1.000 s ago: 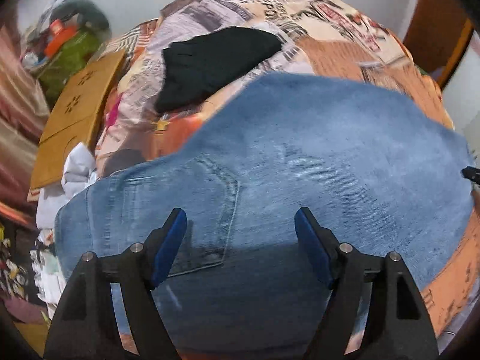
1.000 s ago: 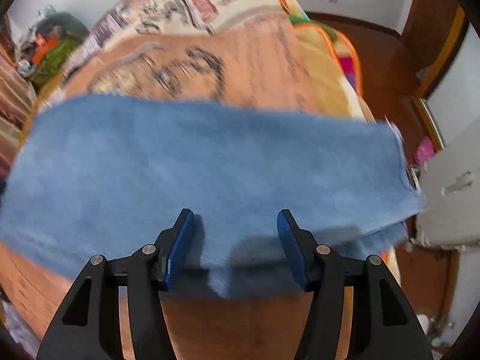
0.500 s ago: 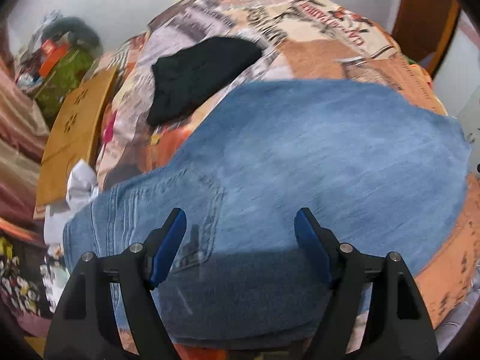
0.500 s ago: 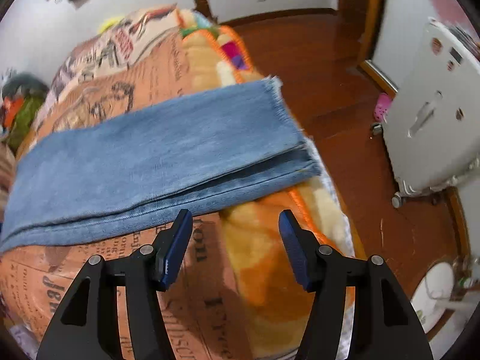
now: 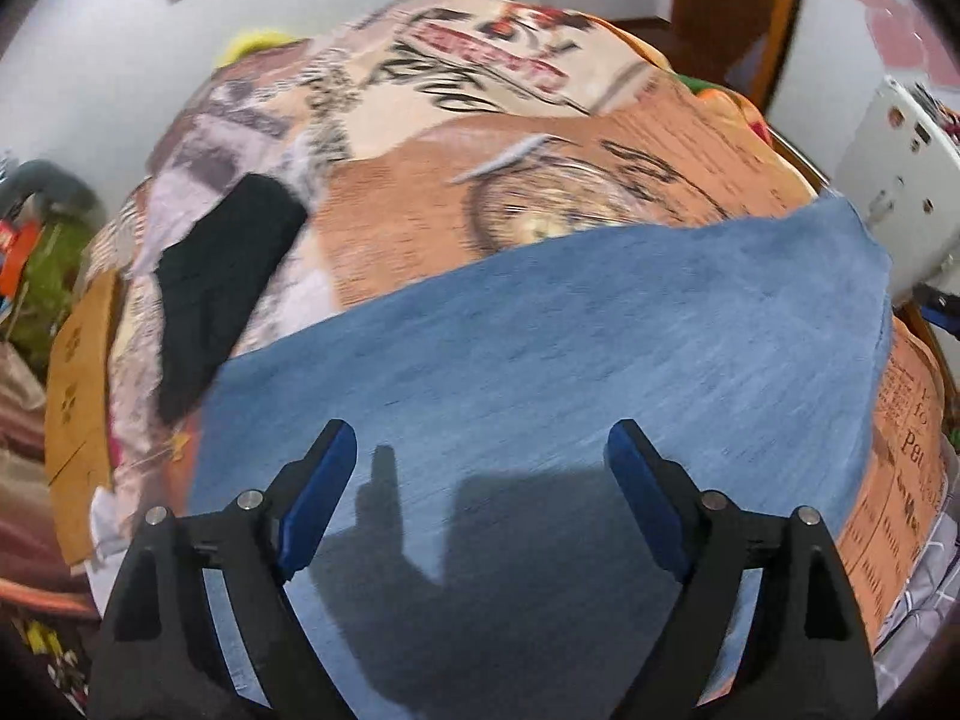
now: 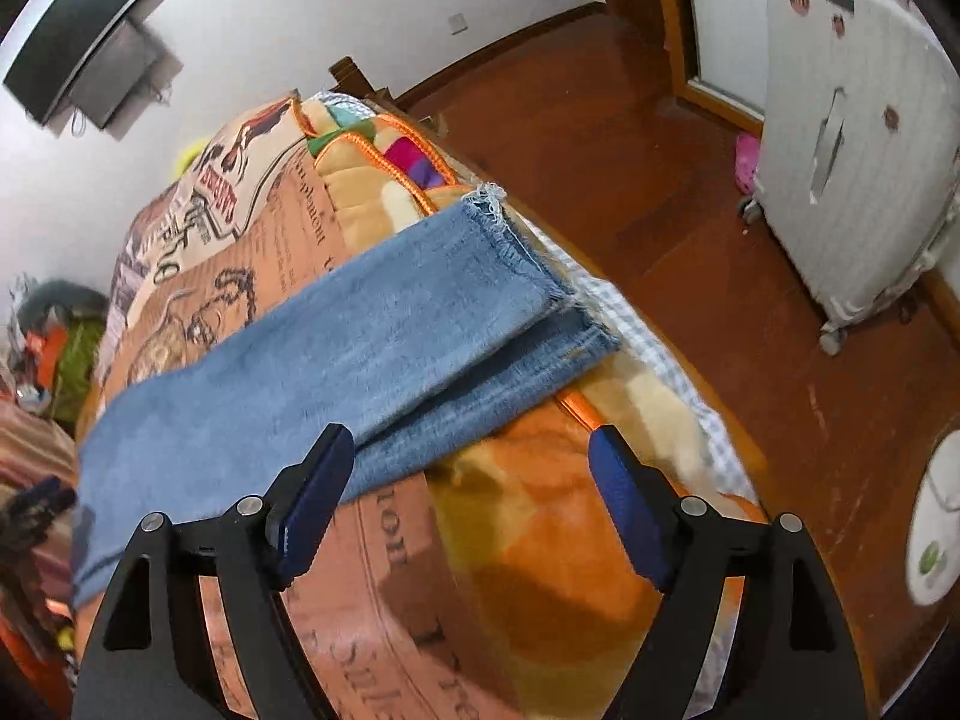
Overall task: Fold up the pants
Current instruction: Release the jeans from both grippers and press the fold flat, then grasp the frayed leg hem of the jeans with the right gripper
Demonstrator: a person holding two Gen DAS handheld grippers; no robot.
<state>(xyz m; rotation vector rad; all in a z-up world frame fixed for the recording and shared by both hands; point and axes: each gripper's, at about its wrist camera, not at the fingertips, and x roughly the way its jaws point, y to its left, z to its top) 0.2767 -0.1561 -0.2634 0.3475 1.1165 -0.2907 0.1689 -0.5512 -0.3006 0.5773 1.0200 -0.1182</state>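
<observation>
A pair of light blue denim pants [image 5: 570, 360] lies flat across a bed covered by a plush orange and cream blanket printed with newspaper-style lettering and drawings [image 5: 540, 138]. In the right wrist view the pants [image 6: 336, 354] run as a long band from the left side toward the bed's far edge, the two legs stacked one on the other, the upper leg set slightly back so a strip of the lower one shows along the near side. Both leg ends have raw, frayed hems with pale loose threads, and they lie at the blanket's orange-piped border. The weave looks soft and faintly streaked. The left gripper [image 5: 480, 486] hovers above the broad middle of the denim, its black arms ending in flat blue fingers [image 5: 318, 498] that are spreading apart, with nothing held; its shadow falls on the cloth below. The right gripper [image 6: 465, 492] hangs over the near edge of the pants and the blanket beside it, its blue fingers [image 6: 624, 510] likewise spreading wide and gripping nothing. A crumpled black garment [image 5: 222, 282] lies on the blanket to the left of the pants, apart from them. Beyond the bed are a glossy reddish wooden floor [image 6: 690, 192] and a white boxy appliance on small wheels [image 6: 852, 138].
</observation>
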